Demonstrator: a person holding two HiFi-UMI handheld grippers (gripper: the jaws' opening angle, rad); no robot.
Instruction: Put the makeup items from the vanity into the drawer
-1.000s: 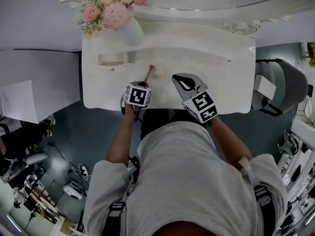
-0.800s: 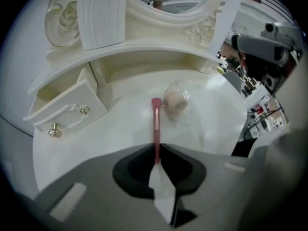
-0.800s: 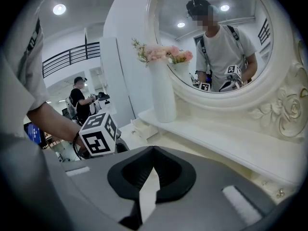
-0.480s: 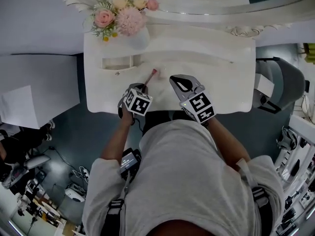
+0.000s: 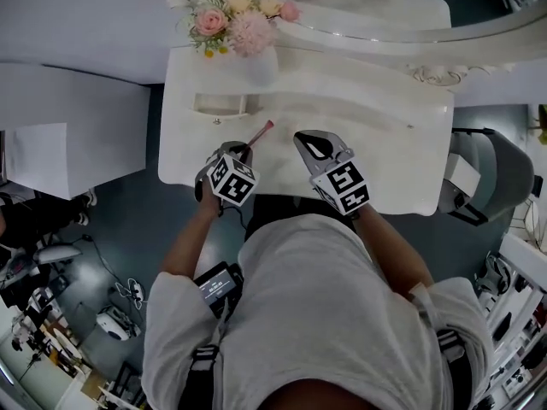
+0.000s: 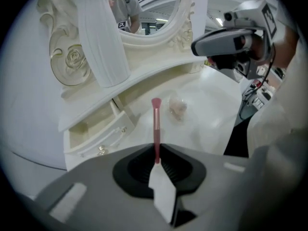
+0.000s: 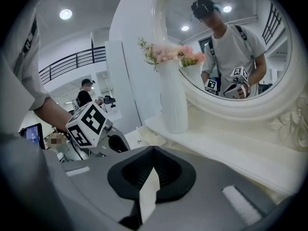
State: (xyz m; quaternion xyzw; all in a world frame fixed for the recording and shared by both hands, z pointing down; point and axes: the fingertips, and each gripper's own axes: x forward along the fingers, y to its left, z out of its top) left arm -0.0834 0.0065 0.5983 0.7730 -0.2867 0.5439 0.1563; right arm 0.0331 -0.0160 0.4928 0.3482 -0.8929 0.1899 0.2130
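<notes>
A slim pink makeup brush (image 6: 156, 121) points forward from my left gripper (image 6: 156, 160), which is shut on its handle; the bristle end hangs over the white vanity top (image 6: 211, 109). In the head view the brush (image 5: 260, 131) slants up and to the right from my left gripper (image 5: 242, 152), just right of the small open drawer (image 5: 220, 105). This drawer (image 6: 91, 129) lies ahead and to the left in the left gripper view. A small clear, pinkish item (image 6: 177, 107) rests on the top beyond the brush tip. My right gripper (image 5: 314, 143) hovers at the vanity's front, shut and empty (image 7: 153, 174).
A white ribbed vase (image 5: 256, 62) of pink flowers stands on the raised shelf behind the drawer. The oval mirror (image 7: 231, 47) rises behind it. A chair (image 5: 483, 169) stands at the vanity's right end.
My left gripper has carried the brush leftward, closer to the open drawer, and the brush now slants more to the right. The right gripper has stayed shut in about the same place.
</notes>
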